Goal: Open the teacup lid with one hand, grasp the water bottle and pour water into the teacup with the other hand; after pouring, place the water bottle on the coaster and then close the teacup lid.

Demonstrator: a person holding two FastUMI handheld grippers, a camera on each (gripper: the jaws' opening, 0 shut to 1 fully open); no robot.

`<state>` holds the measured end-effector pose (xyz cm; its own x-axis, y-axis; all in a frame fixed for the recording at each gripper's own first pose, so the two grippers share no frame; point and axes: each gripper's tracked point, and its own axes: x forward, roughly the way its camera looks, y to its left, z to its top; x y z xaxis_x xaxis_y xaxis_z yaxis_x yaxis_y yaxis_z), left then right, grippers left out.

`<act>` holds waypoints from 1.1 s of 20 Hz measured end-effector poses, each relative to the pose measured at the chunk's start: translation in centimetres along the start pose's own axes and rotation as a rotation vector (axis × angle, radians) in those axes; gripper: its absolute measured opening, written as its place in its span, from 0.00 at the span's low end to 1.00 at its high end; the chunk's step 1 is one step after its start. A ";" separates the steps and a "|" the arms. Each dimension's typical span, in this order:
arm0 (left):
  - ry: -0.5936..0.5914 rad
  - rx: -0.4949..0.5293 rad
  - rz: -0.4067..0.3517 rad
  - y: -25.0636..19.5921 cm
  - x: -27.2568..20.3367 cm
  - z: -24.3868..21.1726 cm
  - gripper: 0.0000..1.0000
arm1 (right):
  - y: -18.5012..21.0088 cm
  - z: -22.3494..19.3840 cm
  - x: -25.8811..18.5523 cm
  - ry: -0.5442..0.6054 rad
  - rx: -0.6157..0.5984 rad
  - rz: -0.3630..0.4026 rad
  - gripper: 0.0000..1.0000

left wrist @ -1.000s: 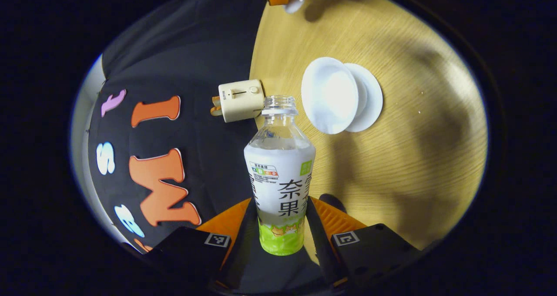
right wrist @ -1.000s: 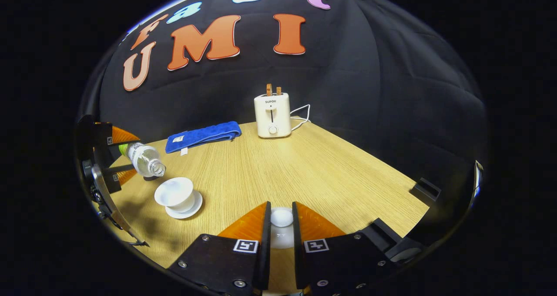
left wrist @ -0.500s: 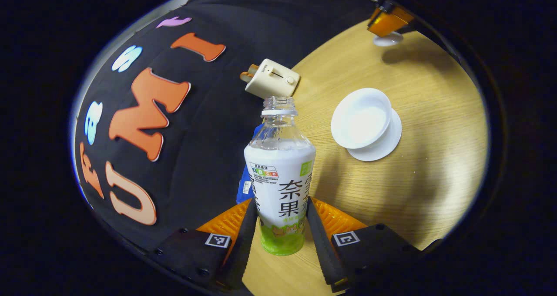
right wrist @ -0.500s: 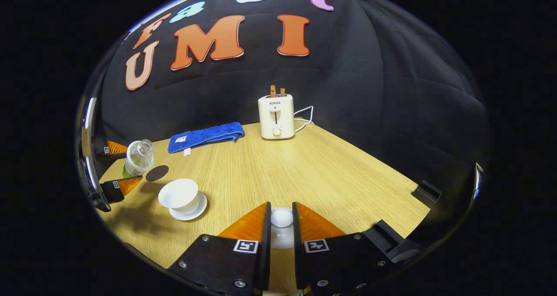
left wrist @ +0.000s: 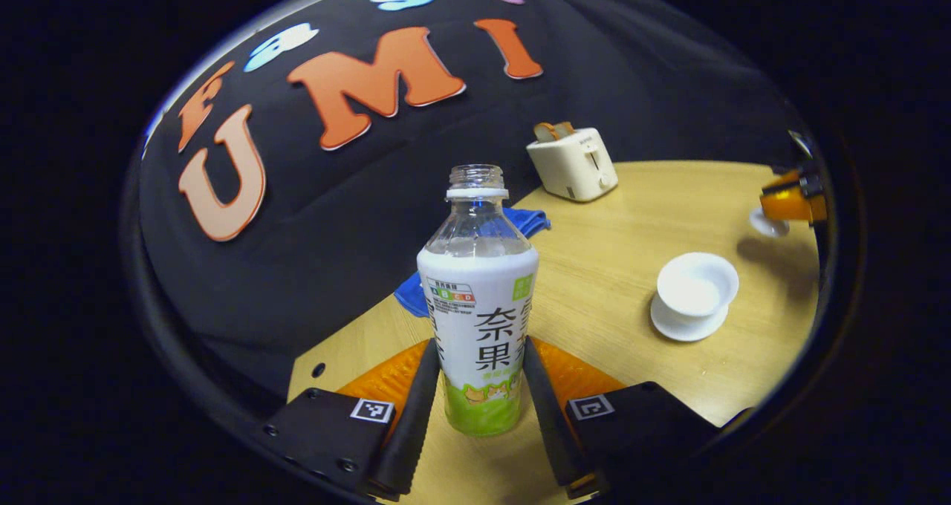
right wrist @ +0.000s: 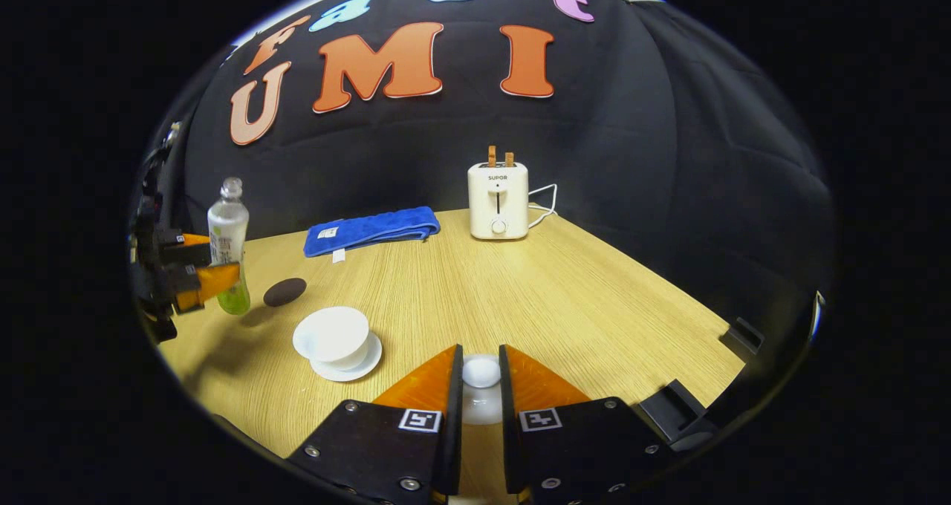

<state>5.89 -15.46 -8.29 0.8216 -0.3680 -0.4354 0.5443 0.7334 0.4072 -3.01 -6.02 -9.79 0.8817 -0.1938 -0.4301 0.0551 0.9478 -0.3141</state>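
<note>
Nearby, toaster [right wrist: 498, 200] and blue towel [right wrist: 371, 230] sit behind the teacup [right wrist: 332, 336]; left gripper [left wrist: 475, 386] clamps the upright water bottle [left wrist: 478, 297], right gripper [right wrist: 481, 386] pinches the lid [right wrist: 481, 372], coaster [right wrist: 284, 291] beside the bottle

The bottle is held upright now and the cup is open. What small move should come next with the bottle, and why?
Probably carry the bottle a little toward the dark coaster and lower it there. The left tongs grip it upright, beside the coaster rather than over it, while the right tongs hold the lid away from the open cup.
</note>
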 end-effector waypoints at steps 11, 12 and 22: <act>-0.130 -0.428 0.062 7.5 3.4 2.8 0.75 | 0.8 0.0 1.2 0.019 -0.010 0.005 0.24; -0.131 -0.448 0.056 7.6 4.1 2.8 0.71 | 0.9 0.1 1.4 0.020 -0.012 0.007 0.24; -0.015 -0.486 0.019 5.6 8.9 -1.5 0.70 | 0.8 -0.5 3.4 0.063 -0.016 -0.001 0.24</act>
<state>16.01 -13.81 -11.12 0.8349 -0.3579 -0.4182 0.3904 0.9206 -0.0086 -0.14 -6.02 -11.93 0.8505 -0.2108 -0.4818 0.0479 0.9434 -0.3281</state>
